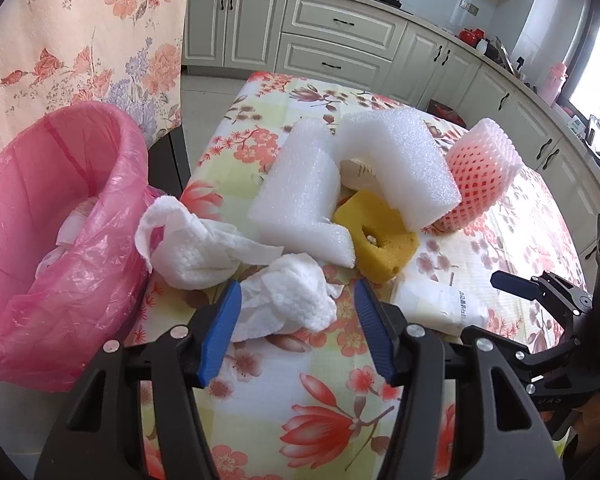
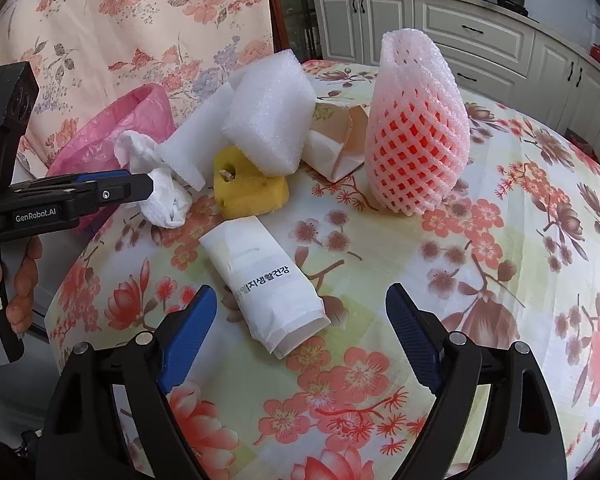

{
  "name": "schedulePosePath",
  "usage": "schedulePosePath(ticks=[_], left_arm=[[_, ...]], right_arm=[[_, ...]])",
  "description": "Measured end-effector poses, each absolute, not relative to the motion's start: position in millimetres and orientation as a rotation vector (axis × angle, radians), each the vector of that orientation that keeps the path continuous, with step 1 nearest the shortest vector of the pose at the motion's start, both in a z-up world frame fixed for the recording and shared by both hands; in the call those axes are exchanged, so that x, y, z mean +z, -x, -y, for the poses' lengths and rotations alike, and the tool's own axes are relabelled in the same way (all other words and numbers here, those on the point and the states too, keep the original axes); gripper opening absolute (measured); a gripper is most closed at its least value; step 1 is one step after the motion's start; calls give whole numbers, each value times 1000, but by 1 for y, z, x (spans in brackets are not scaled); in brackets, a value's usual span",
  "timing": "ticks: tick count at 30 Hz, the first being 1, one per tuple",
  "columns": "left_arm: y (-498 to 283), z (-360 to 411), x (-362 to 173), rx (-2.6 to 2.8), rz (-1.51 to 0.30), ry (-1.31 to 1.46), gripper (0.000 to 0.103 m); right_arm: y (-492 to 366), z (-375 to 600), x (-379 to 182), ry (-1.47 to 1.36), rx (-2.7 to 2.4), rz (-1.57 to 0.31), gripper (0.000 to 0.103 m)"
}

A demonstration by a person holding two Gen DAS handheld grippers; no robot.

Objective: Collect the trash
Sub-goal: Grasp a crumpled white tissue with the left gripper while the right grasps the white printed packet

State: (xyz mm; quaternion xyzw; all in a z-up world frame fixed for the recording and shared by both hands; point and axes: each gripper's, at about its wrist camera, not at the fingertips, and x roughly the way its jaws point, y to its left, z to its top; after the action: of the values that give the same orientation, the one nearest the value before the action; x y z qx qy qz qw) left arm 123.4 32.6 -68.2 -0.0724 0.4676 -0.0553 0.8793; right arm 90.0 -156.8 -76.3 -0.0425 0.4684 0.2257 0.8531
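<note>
My left gripper (image 1: 298,294) is open, its blue pads on either side of a crumpled white tissue (image 1: 296,296) on the floral table. A second tissue (image 1: 188,240) lies just beyond, by the pink-lined bin (image 1: 60,216) at the table's left edge. My right gripper (image 2: 300,300) is open above a white printed packet (image 2: 264,280). Behind lie white foam blocks (image 1: 356,172), a yellow sponge (image 2: 248,190), a pink foam fruit net (image 2: 416,128) and a folded paper carton (image 2: 336,144). The left gripper also shows in the right wrist view (image 2: 148,186), at the tissue (image 2: 166,200).
The floral tablecloth (image 2: 500,280) covers the table. A floral curtain (image 1: 80,40) hangs behind the bin. Kitchen cabinets (image 1: 340,40) stand at the back. The right gripper shows at the right in the left wrist view (image 1: 512,284).
</note>
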Motion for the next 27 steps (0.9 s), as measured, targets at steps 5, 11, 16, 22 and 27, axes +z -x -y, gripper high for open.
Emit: schedulePosePath(ticks=[5,11,16,22,27], left_arm=[[-129,-33,-75,-117,-990,155,54],[-133,-33,-86,-113,-1012,163,45],[-132,-31,-93,-118,-1010,174,28],[-123,-27,-90,-144,-998,180,23],[-112,-26,-84,-159,-985,188,23]], right_arm=[[-94,147,-80,117,479,-997,73],[-97,140,-86,133,454,-1011,62],[-99,135,-91,130,432,-1016,50],[-98,134,-91,116,434,-1010,42],[-93,138,-83,103,423,-986,42]])
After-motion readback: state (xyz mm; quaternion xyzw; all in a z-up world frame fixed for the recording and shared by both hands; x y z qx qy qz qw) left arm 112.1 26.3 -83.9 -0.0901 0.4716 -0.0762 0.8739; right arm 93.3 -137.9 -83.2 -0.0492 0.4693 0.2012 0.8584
